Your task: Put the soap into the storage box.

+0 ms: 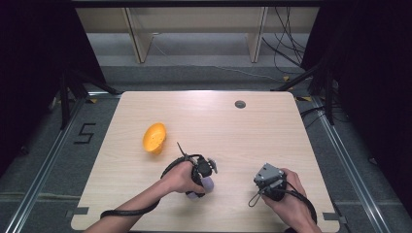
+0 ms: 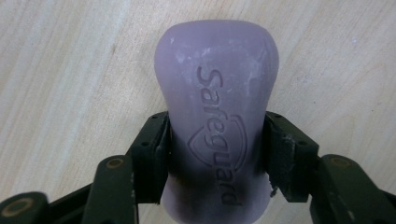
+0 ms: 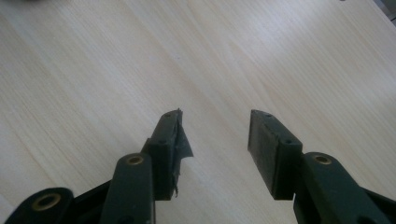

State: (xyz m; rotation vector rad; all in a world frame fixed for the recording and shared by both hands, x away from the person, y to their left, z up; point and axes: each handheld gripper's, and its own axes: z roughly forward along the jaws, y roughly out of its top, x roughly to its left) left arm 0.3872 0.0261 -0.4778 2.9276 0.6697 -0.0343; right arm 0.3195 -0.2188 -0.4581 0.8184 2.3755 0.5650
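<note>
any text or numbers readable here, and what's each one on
"Safeguard", embossed along the purple soap bar clamped in the left gripper.
"5", marked in black on the grey floor left of the table.
No other text is visible.

Purple soap bar (image 2: 217, 135) in left tool (image 2: 217, 154)

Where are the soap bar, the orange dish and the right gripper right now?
Soap bar (image 2: 217, 135): left gripper view, on its embossed face between the jaws.
Orange dish (image 1: 154, 138): high view, on its inner hollow.
Right gripper (image 3: 215, 140): right gripper view, on the gap midway between its open fingertips.
</note>
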